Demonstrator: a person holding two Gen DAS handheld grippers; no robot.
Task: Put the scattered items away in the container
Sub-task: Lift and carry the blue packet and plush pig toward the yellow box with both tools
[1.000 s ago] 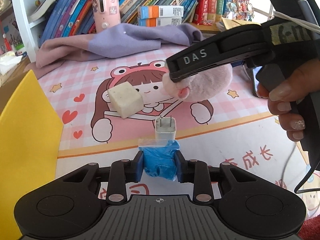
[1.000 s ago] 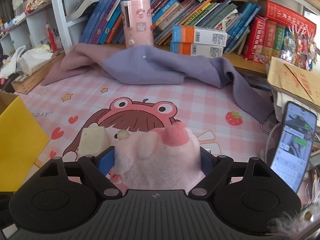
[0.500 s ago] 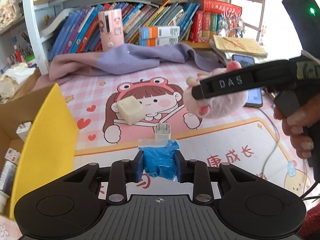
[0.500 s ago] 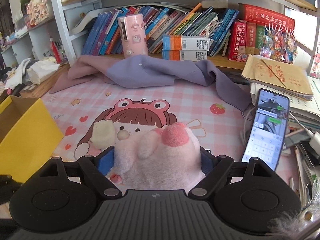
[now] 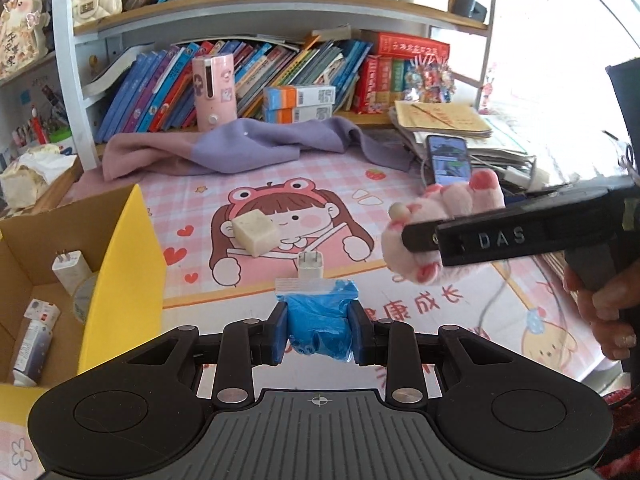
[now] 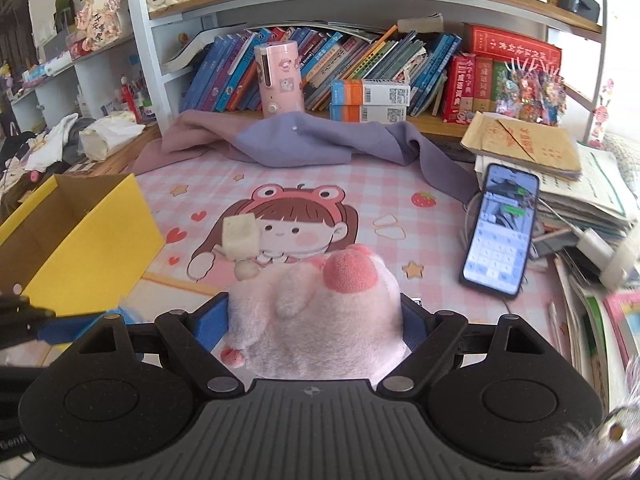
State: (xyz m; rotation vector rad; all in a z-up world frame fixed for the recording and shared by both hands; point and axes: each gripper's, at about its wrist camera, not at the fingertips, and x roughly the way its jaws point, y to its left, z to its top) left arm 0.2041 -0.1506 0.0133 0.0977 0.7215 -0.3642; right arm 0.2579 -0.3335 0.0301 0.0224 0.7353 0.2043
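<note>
My left gripper (image 5: pixel 319 330) is shut on a small blue plastic bag (image 5: pixel 320 316), held above the mat. My right gripper (image 6: pixel 314 320) is shut on a pink plush toy (image 6: pixel 320 320), which fills the space between its pads; in the left wrist view the plush toy (image 5: pixel 444 204) hangs at the right, above the mat. The yellow cardboard box (image 5: pixel 120 276) stands open at the left, with a white charger (image 5: pixel 70 272) and small bottles inside. A beige cube (image 5: pixel 254 232) and a white plug adapter (image 5: pixel 310 265) lie on the cartoon mat (image 5: pixel 360 184).
A purple and pink cloth (image 6: pixel 304 140) lies along the back of the mat under the bookshelf. A phone (image 6: pixel 500 232) with a cable and a stack of papers (image 6: pixel 528 148) sit at the right. A person's hand (image 5: pixel 608 304) holds the right gripper's handle.
Both grippers have risen and drawn back from the mat with their loads. The yellow box has come into view at the left, its inside now showing.
</note>
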